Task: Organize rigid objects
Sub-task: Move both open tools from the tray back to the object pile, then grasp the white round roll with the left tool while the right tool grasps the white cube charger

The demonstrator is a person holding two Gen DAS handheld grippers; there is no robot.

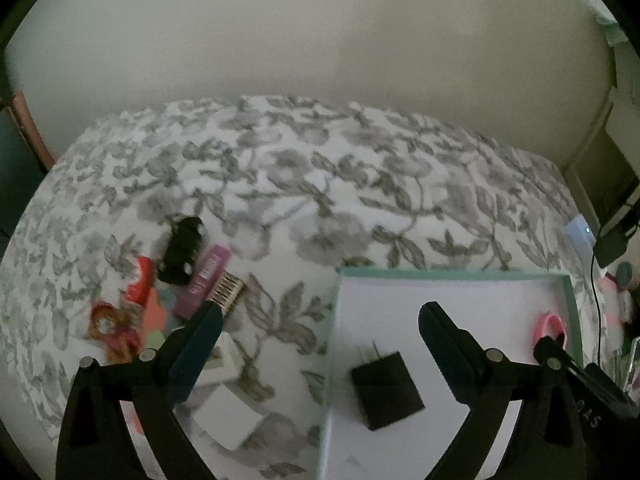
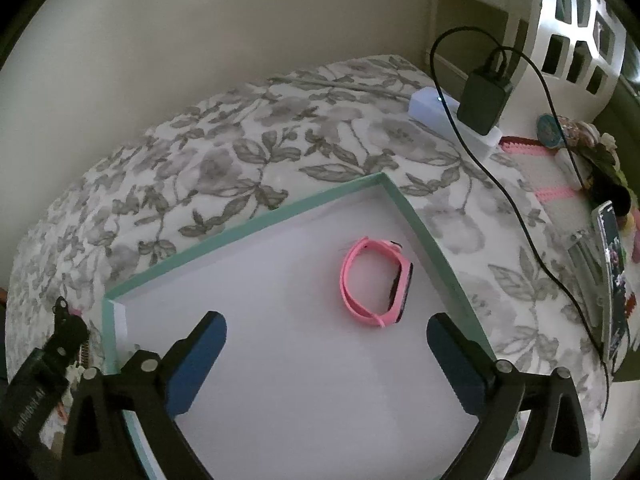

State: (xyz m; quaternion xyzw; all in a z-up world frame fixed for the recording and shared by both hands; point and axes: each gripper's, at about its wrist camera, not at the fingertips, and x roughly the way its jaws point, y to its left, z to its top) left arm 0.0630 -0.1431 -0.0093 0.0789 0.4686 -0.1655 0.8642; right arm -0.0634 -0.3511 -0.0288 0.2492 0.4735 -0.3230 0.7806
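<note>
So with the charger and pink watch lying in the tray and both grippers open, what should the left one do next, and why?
Probably swing the left gripper over to the pile beside the tray for another item. The charger and watch lie free, nothing sits between the fingers, and the pile is unsorted.

Faint white lettering on each claw's body [image 2: 28, 412] — too blurred to read.
</note>
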